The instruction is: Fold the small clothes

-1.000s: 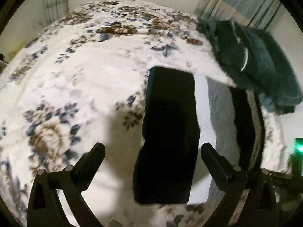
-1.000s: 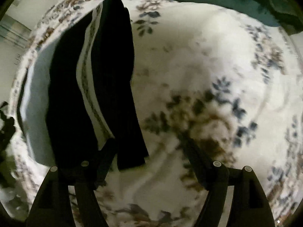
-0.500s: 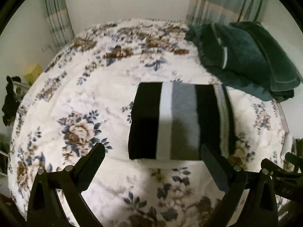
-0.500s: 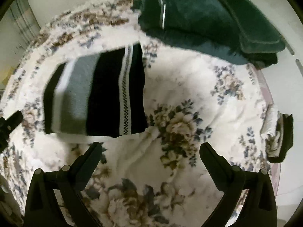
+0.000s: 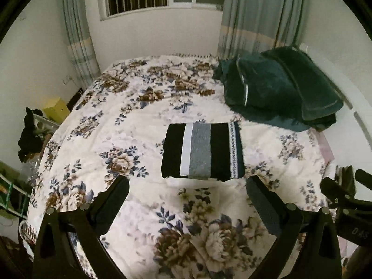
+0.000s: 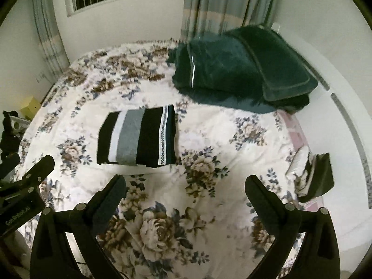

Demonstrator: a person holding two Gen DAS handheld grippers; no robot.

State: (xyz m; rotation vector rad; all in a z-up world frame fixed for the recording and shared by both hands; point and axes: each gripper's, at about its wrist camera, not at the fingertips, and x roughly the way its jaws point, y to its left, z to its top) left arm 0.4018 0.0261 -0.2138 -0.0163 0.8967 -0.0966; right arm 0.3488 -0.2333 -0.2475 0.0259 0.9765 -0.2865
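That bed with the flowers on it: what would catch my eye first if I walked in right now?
Probably the striped garment, folded into a neat rectangle of black, white and grey in the middle of the floral bedspread. Behind it, toward the curtained corner, sits a heap of dark green blankets. In the foreground the left gripper and the right gripper both hang open above the bed, holding nothing.

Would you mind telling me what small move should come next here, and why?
Probably reach the right claw toward the small crumpled garment at the bed's right edge: the striped garment already lies folded flat, and both claws are open and empty.
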